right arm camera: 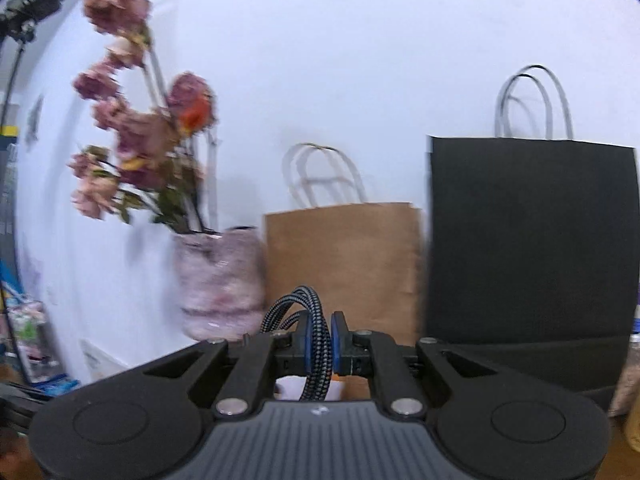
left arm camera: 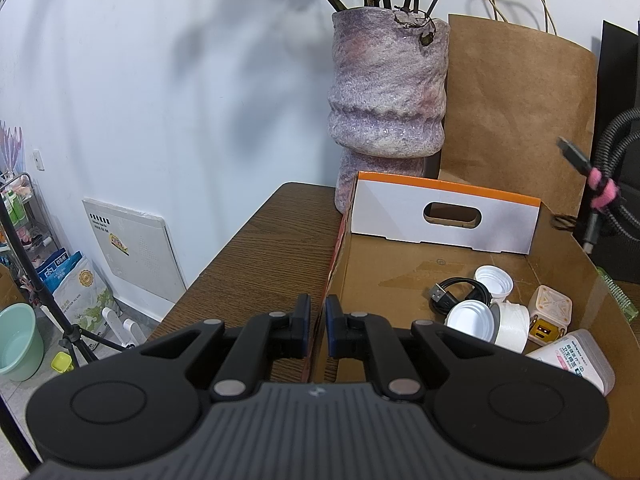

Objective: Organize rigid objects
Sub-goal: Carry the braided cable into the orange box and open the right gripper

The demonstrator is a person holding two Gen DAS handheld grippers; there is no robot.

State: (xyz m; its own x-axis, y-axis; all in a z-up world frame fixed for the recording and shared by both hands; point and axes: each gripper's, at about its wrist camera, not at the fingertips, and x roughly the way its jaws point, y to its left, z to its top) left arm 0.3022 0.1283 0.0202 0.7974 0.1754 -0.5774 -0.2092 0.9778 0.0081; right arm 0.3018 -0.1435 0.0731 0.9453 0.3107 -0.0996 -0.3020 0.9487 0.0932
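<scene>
two grippers are in play, and both are clamped. taking the cardboard box (left arm camera: pixel 400 276) as the landmark and going left to right: your left gripper (left arm camera: pixel 318 322) sits at the box's left wall, jaws pinched narrow on the thin cardboard edge, one pad outside and one inside. keep that pinch steady so the box does not slide on the wooden table (left arm camera: pixel 256 256) while the other hand works.

inside the box, toward its right side, lie a coiled black usb cable (left arm camera: pixel 456 294), two white caps (left arm camera: pixel 494 282), a roll of white tape (left arm camera: pixel 510 326), a small cream charger cube (left arm camera: pixel 550 314) and a white plastic case (left arm camera: pixel 572 360). behind the box stand the mottled vase (left arm camera: pixel 386 92) and a brown paper bag (left arm camera: pixel 516 108).

to the right of the box, your right gripper (right arm camera: pixel 320 344) is closed on a braided cable (right arm camera: pixel 316 332), grey and black weave, looped above the jaws and hanging below them, its plug and a pink tie showing in the left wrist view. it looks stiff and springy, so i judge it may uncoil. bring it over the box's open floor, lower it until the loop rests, and only then let go, clear of the caps.
</scene>
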